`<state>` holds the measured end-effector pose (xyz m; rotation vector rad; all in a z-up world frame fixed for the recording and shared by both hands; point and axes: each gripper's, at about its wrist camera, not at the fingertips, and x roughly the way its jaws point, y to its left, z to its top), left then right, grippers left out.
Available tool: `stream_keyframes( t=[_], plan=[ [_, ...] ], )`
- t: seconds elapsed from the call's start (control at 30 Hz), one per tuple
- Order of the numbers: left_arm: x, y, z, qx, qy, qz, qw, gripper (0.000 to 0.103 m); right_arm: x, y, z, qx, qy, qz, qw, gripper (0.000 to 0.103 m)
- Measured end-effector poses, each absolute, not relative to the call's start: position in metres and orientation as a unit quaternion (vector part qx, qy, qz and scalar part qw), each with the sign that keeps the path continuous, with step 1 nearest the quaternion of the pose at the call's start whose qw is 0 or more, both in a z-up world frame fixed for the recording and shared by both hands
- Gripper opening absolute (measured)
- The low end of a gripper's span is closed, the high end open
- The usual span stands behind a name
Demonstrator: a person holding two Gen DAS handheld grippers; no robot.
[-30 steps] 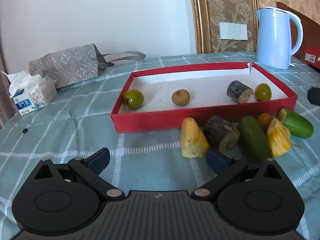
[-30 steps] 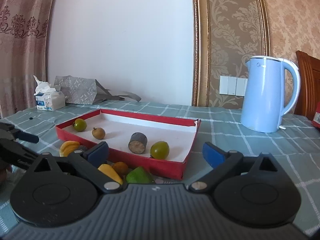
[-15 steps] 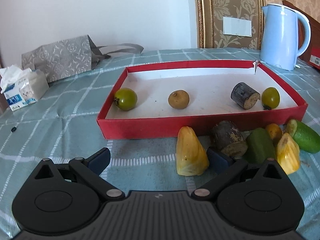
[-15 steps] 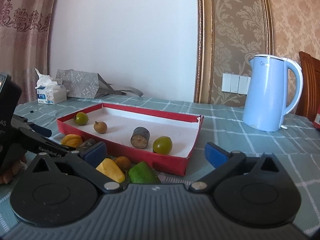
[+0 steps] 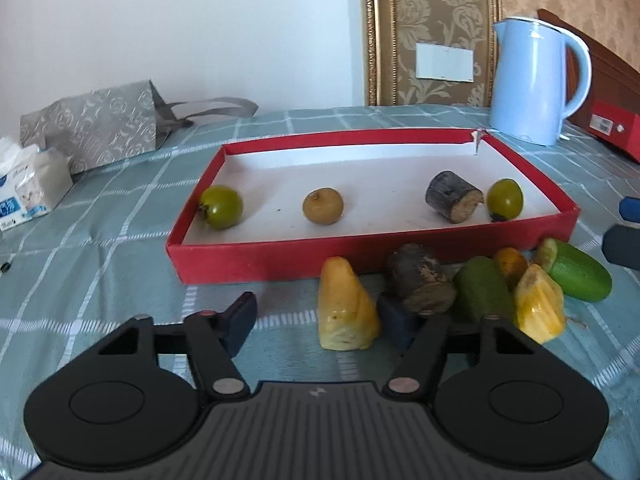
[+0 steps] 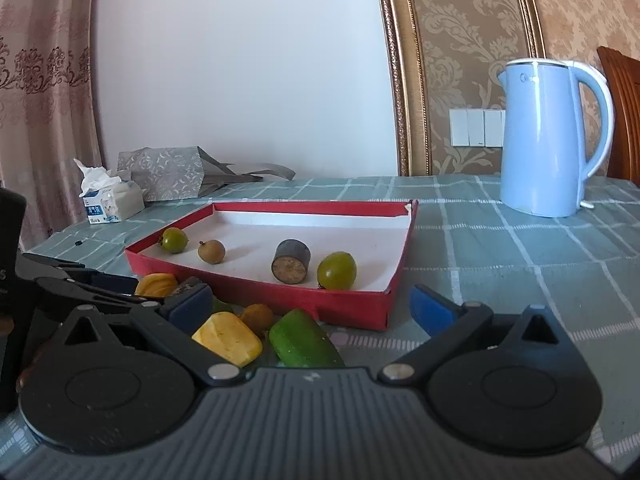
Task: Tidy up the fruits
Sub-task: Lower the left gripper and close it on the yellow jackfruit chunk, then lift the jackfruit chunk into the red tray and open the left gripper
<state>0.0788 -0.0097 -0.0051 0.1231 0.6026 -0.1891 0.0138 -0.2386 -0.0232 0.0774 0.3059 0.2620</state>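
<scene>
Left gripper (image 5: 318, 322) jaws apart, flanking yellow fruit piece (image 5: 346, 312) without contact; right gripper (image 6: 310, 308) jaws apart above green fruit (image 6: 304, 344); red tray (image 5: 360, 262) behind.

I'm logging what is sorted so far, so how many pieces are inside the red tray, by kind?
Green round fruits: 2
Brown round fruit: 1
Dark cut log-like piece: 1
Total in the red tray: 4
</scene>
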Motion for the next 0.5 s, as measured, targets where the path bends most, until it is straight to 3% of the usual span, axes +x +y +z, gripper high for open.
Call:
stream_keyframes(
  t=[0.2, 0.5],
  plan=[
    [0.0754, -0.0115, -0.0052, 0.056, 0.295, -0.129, 0.945, 0.033, 0.0117, -0.2364, -0.0229, 0.034, 0.145, 0.134, 0.980, 0.103],
    [0.0743, -0.0064, -0.0054, 0.039, 0.296, -0.130, 0.946, 0.030, 0.0139, -0.2305, -0.0249, 0.021, 0.176, 0.145, 0.973, 0.103]
  ],
)
